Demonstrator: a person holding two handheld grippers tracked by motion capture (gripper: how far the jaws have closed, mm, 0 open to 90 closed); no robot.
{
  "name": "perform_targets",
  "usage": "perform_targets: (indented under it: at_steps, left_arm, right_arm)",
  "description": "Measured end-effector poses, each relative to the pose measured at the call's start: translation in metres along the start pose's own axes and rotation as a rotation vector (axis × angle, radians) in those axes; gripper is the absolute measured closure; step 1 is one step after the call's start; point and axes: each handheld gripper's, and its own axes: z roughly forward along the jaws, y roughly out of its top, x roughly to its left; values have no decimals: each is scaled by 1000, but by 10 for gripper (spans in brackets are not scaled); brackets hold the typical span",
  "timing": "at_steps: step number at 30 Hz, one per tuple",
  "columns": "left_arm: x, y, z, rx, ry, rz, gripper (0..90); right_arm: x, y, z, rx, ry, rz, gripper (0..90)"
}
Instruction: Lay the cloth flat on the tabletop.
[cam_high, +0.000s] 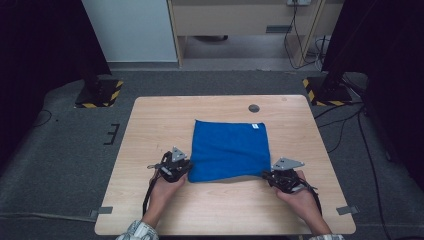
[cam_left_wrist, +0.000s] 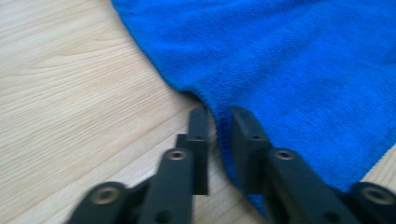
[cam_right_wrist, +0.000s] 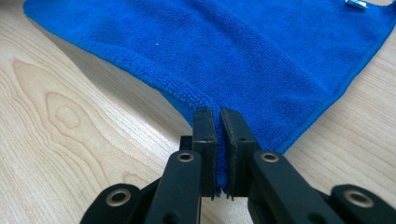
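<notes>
Both grippers sit at the near edge of a square blue microfibre cloth (cam_high: 229, 151) that lies on the pale wood-grain counter (cam_high: 150, 130). At the cloth's near left corner, the left gripper (cam_left_wrist: 219, 122) has its black jaws set narrowly apart with a fold of the cloth's hem between them; in the left gripper view a slim gap shows beside the left jaw, so the pads do not clamp the fabric tightly, and the cloth spreads out ahead of this gripper and to its right, with bare counter to its left. At the cloth's near right corner, the right gripper (cam_right_wrist: 217, 116) has its jaws pressed nearly together on the cloth's stitched corner, pinching the hem, which rises a little off the counter just in front of the fingertips. From this gripper the cloth fans out ahead and to both sides, with a small white label (cam_right_wrist: 357, 4) at the far corner to its right. In the high view, the left gripper (cam_high: 186, 166) and the right gripper (cam_high: 267, 175) each carry a grey three-cornered plate, and a hand (cam_high: 165, 187) behind each one holds it low over the counter, the cloth stretched between them.
</notes>
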Motion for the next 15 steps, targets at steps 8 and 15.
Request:
perform_targets:
  at_steps: [8, 15]
  left_arm:
    - [-2, -5, -33, -64, 7, -12, 558]
    - [-29, -13, -36, -28, -67, 65, 548]
  right_arm:
    - [-1, -2, 0, 18, -9, -6, 838]
    - [-3, -3, -1, 20, -14, -6, 838]
